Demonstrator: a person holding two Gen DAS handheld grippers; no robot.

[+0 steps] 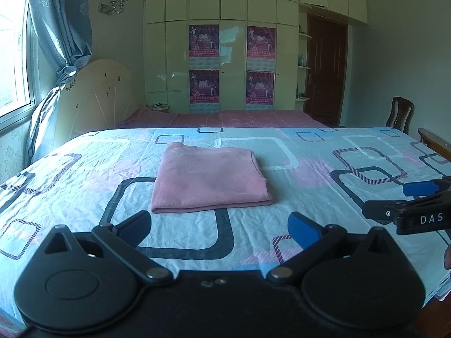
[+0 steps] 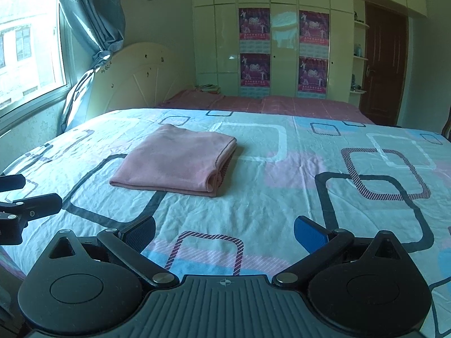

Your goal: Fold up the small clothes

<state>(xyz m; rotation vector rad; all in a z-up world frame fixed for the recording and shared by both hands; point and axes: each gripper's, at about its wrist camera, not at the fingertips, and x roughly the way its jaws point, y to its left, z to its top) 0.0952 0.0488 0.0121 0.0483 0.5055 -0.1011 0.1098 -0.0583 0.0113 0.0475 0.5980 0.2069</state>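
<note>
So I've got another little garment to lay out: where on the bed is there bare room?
Bare sheet lies right of the folded pink cloth, out to the bed's right edge, and in the strip between the cloth and the open right claw. The left claw, also open, crowds the near-left side.

We see a bed [image 1: 84, 174] covered with a wrinkled sheet [image 2: 282, 197] printed with rounded squares in black, white, pink and blue. A pink cloth [image 1: 208, 180], folded into a neat rectangle, lies flat on it near the middle.
</note>
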